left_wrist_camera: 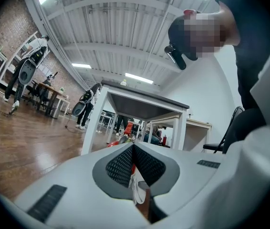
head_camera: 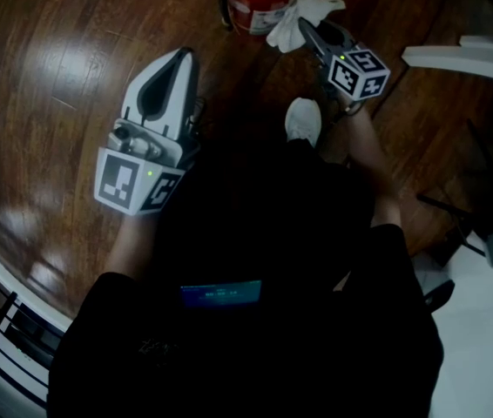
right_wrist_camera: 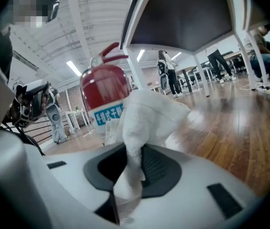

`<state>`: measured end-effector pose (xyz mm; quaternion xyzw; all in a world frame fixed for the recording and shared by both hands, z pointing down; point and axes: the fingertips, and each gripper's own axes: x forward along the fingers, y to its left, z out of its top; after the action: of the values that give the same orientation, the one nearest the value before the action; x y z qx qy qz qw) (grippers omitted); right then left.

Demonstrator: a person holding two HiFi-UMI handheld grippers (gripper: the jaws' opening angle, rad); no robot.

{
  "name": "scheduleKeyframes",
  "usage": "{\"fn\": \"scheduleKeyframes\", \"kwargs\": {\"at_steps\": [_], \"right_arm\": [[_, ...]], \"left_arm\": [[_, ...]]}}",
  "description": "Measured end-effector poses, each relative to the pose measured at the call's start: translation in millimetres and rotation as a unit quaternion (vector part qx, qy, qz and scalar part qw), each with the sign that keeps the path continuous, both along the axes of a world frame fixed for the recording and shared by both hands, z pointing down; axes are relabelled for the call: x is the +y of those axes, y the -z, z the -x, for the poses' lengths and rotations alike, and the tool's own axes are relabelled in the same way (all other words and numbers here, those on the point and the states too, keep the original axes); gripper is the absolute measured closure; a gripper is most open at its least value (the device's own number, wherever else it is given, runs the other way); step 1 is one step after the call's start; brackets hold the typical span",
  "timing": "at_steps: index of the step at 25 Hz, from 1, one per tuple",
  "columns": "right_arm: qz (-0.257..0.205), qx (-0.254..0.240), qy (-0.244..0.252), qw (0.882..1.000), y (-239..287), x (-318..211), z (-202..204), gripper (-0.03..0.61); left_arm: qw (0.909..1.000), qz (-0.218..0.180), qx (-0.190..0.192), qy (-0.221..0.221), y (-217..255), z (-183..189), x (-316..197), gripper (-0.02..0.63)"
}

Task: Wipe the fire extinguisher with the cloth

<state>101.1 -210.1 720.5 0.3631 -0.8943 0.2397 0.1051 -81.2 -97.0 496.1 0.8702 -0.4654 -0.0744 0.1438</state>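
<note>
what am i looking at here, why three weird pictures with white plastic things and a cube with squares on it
There is no robot here. A person holds a two-jaw gripper in each hand. The head view comes from a camera on the person's head, looking steeply down at the wooden floor and their own dark clothes. The other two views come from cameras that ride on the grippers and look along the jaws, which is why white plastic fills the bottom of each.

The marker cube is simply part of a gripper.

The left gripper has its jaws together with nothing in them. The right gripper is clamped on a white cloth, held close to an upright red fire extinguisher. Whether the cloth touches it, I cannot tell. The blurred patches only hide faces.
</note>
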Motion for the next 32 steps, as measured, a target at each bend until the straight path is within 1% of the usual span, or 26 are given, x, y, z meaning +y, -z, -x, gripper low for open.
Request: {"fn": "scheduleKeyframes", "kwargs": {"at_steps": [5, 9, 11, 14, 16, 19, 22, 24, 26, 28, 30, 32], "right_arm": [[-0.065, -0.056, -0.018, 0.996, 80.5, 1.4, -16.4, 0.482], [-0.112, -0.079, -0.042, 0.990, 151.6, -4.8, -18.0, 0.482], [-0.131, -0.096, -0.046, 0.986, 188.3, -5.5, -14.3, 0.482], [-0.156, -0.123, -0.036, 0.979, 239.1, -1.4, 1.6, 0.482], [-0.166, -0.129, -0.024, 0.977, 254.7, 2.3, 13.8, 0.482], [-0.171, -0.108, -0.004, 0.979, 251.5, 3.8, 32.8, 0.482], [-0.153, -0.085, 0.003, 0.985, 220.7, 1.0, 44.4, 0.482], [-0.142, -0.091, 0.000, 0.986, 203.0, 1.6, 45.4, 0.482], [-0.140, -0.107, -0.006, 0.984, 196.5, 3.6, 42.5, 0.483], [-0.138, -0.113, -0.009, 0.984, 190.9, 7.7, 40.8, 0.483], [-0.130, -0.112, -0.010, 0.985, 181.0, 13.9, 38.5, 0.483], [-0.121, -0.100, -0.009, 0.988, 166.7, 19.8, 35.7, 0.483]], "left_arm": [[1.0000, -0.001, 0.004, -0.004, 0.1, 1.1, -0.3, 0.615], [1.0000, -0.002, 0.005, -0.007, -0.2, 0.8, 1.2, 0.615], [0.9999, -0.004, 0.006, -0.009, 1.7, 0.0, 1.6, 0.615], [0.9999, -0.005, 0.007, -0.009, 3.3, 1.3, 2.5, 0.615], [0.9999, -0.005, 0.006, -0.009, 2.6, 2.8, 3.2, 0.615], [0.9999, -0.004, 0.006, -0.009, 1.4, 3.5, 3.9, 0.615], [0.9999, -0.003, 0.005, -0.009, 1.2, 2.4, 4.9, 0.615], [1.0000, -0.003, 0.004, -0.009, 0.3, 1.7, 4.9, 0.615], [1.0000, -0.003, 0.004, -0.008, -0.8, 2.8, 3.6, 0.615], [1.0000, -0.002, 0.002, -0.006, -1.9, 4.1, 3.1, 0.615], [1.0000, -0.001, 0.002, -0.006, -2.1, 3.3, 3.3, 0.615], [1.0000, -0.001, 0.001, -0.007, -2.2, 2.4, 2.9, 0.615]]}}
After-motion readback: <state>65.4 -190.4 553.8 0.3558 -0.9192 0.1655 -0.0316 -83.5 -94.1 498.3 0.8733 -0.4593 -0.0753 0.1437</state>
